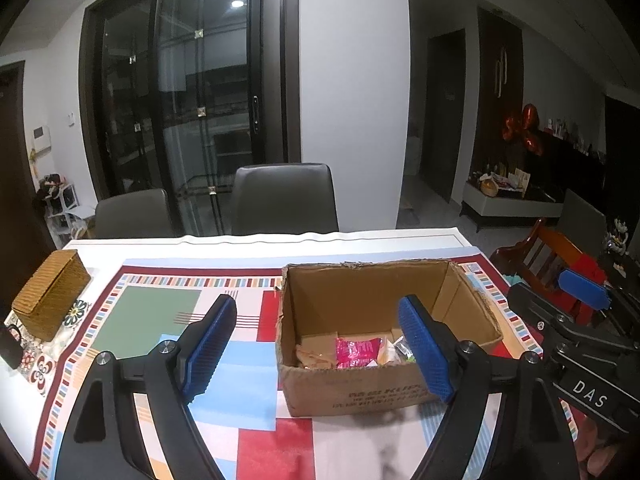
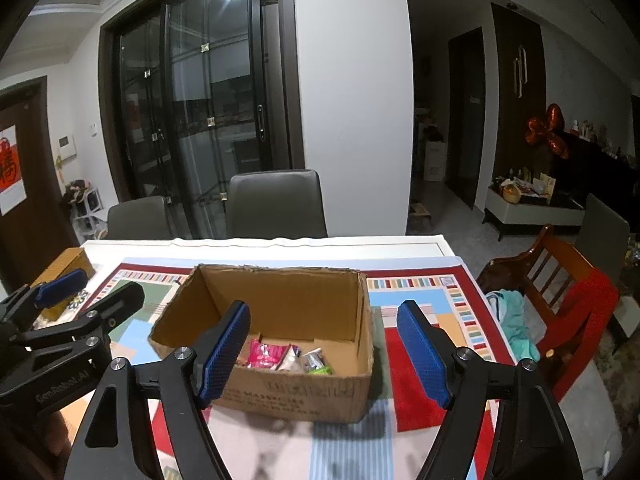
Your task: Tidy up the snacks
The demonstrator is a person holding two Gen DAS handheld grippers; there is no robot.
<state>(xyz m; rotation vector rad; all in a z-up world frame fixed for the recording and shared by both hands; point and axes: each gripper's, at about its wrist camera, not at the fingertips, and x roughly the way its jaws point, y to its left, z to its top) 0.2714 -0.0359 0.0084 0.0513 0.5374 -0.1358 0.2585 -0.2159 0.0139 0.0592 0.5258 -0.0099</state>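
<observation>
An open cardboard box (image 1: 360,392) stands on the patterned tablecloth (image 1: 160,304); it also shows in the right wrist view (image 2: 296,394). Inside lie several snack packets, among them a pink one (image 1: 357,353) (image 2: 264,356) and a green one (image 2: 320,369). My left gripper (image 1: 320,354) is open and empty, held above the table in front of the box's left side. My right gripper (image 2: 330,354) is open and empty, in front of the box's right side. Each gripper shows at the edge of the other's view: the right one (image 1: 576,300), the left one (image 2: 80,286).
A woven brown box (image 1: 50,300) sits at the table's left edge, with a dark object (image 1: 10,346) beside it. Two grey chairs (image 1: 284,200) stand behind the table. A wooden chair (image 2: 560,300) with red and teal cloth stands at the right.
</observation>
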